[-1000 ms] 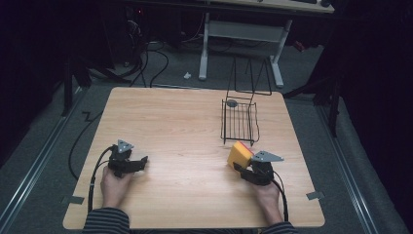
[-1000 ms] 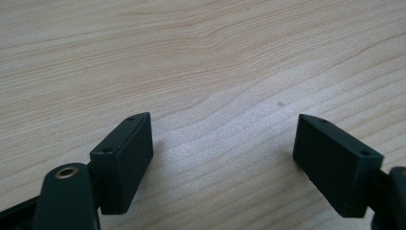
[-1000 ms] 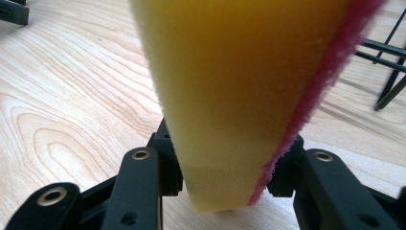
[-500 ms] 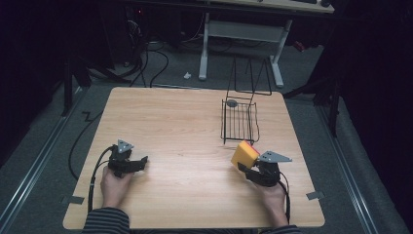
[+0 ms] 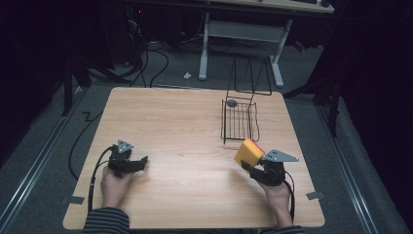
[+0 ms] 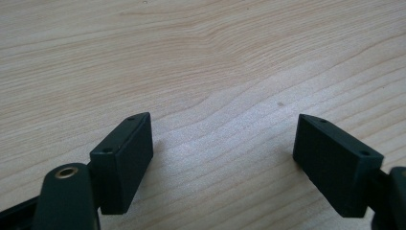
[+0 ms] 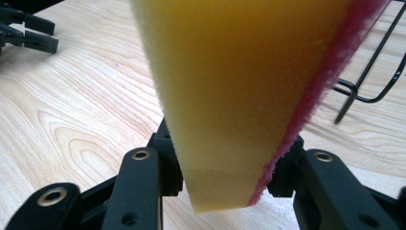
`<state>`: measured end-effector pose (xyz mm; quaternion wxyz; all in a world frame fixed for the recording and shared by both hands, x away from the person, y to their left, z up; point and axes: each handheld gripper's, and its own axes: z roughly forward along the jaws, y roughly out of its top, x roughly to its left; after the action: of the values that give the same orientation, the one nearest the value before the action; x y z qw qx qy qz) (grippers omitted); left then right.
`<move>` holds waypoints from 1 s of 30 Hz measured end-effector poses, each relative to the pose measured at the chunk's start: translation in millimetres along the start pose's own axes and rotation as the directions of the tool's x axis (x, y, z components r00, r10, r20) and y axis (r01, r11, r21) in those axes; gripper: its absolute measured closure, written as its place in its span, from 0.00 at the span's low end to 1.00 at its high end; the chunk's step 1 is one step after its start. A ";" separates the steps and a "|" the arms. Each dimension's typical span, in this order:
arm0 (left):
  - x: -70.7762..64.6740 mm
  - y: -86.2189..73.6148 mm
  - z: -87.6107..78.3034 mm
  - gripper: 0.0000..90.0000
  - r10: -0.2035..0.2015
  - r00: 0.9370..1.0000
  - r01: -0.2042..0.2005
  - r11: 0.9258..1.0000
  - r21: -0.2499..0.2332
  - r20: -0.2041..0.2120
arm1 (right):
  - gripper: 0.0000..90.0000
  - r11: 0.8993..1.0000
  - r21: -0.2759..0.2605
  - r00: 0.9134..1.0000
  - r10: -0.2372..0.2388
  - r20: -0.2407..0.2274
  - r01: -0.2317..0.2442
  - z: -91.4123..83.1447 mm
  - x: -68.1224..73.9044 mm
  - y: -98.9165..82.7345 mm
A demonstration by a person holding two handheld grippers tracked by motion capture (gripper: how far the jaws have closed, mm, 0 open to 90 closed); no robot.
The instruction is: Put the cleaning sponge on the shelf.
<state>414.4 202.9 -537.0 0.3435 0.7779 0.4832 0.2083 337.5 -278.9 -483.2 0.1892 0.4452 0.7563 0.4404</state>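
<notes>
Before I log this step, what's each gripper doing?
Left gripper: open, empty.
Right gripper: shut on the yellow foam sponge with a pink scouring side.

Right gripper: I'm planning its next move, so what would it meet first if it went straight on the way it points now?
Probably the wire basket. The right gripper, shut on the sponge, points up the table toward the basket's near end, with bare wood between. Depth is unclear, so it might pass above it.

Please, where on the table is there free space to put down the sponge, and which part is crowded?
The table is bare across its middle and far-left part, between the left claw and the wire basket. The near strip between both hands is also free. The far-right part is crowded by the basket, just beyond the sponge held in the right claw.
</notes>
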 end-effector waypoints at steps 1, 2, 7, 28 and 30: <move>0.0 0.0 0.0 0.24 0.000 1.000 0.000 1.000 0.000 0.000 | 0.65 1.000 0.002 1.000 0.000 0.003 0.000 -0.6 -0.1 0.2; 0.0 0.1 -0.1 0.24 0.000 1.000 0.000 1.000 0.001 0.000 | 0.65 1.000 0.003 1.000 0.001 0.002 -0.001 -1.2 -0.4 0.6; 0.0 0.0 -0.1 0.24 0.001 1.000 -0.001 1.000 0.002 0.000 | 0.65 1.000 -0.007 1.000 -0.014 0.007 0.014 -6.3 -0.1 6.7; 0.1 0.0 -0.1 0.24 0.001 1.000 -0.001 1.000 0.002 0.000 | 0.66 0.998 -0.034 0.998 -0.046 0.040 0.047 -13.3 -9.9 39.3; 0.1 0.0 -0.1 0.24 0.002 1.000 -0.002 1.000 0.002 0.000 | 0.65 0.998 -0.040 0.998 -0.051 0.048 0.053 -12.4 -11.2 41.8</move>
<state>414.4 203.0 -536.9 0.3428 0.7785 0.4828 0.2081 356.2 -285.5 -442.8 0.2273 0.4317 0.7537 0.4402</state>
